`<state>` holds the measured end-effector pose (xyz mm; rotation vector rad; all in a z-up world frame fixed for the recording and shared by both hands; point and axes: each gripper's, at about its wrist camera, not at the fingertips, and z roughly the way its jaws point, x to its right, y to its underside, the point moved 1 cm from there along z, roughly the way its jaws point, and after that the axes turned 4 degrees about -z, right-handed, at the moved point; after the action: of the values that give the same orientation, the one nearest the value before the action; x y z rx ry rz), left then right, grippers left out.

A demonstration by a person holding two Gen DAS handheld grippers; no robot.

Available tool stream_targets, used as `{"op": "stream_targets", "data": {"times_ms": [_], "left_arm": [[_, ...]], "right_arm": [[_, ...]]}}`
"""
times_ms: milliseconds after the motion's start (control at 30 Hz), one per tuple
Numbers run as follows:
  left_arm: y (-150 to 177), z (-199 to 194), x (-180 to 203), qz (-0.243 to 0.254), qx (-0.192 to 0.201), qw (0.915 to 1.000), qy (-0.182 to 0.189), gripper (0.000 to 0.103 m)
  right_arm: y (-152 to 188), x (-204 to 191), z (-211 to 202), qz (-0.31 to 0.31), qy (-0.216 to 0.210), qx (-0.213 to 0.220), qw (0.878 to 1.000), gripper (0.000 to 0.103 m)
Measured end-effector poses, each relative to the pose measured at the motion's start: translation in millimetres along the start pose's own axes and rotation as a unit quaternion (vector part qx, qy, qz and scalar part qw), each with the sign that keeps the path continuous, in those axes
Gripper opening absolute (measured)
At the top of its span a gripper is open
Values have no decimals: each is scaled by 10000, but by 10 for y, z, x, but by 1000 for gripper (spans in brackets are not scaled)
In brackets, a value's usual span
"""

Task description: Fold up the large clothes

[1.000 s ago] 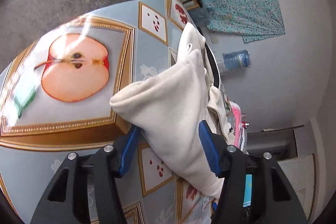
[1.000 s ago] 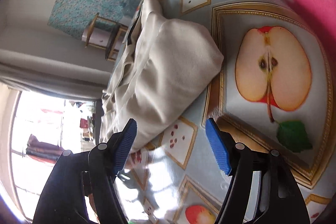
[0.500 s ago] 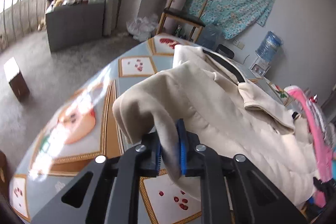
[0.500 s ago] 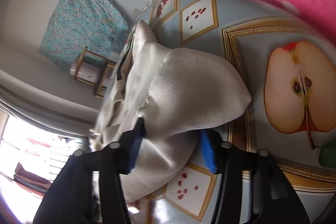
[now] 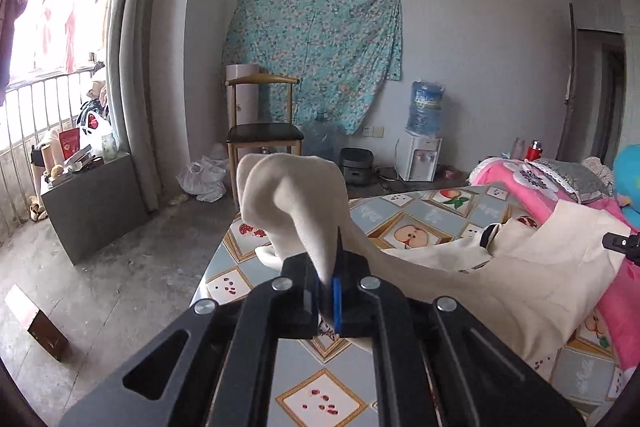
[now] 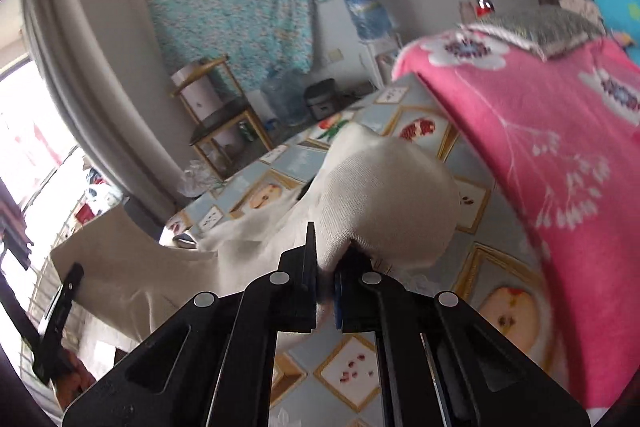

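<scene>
A lived-in home bedroom: pink quilt, wooden chair, water dispenser.

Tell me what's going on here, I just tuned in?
A person is folding a large cream garment on a table with a fruit-print cloth. Both tongs have just closed on it: the left tongs pinch one bunched end and the right tongs pinch another, with fabric between the pads in each. Both ends are raised off the table while the rest trails across it beside a pink blanket.
</scene>
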<state>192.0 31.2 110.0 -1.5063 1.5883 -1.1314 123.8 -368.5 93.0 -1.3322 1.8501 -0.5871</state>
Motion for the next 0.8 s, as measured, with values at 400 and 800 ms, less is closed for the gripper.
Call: {"op": "stream_targets", "data": {"times_ms": [400, 800], "left_arm": [[1335, -608, -816, -1484, -2287, 9621, -19, 6], [1487, -1119, -1356, -1912, -1991, 9598, -508, 47]], "right_arm": [[1372, 397, -272, 837, -200, -1769, 9804, 9], [1118, 516, -627, -283, 948, -1975, 9753, 62]]}}
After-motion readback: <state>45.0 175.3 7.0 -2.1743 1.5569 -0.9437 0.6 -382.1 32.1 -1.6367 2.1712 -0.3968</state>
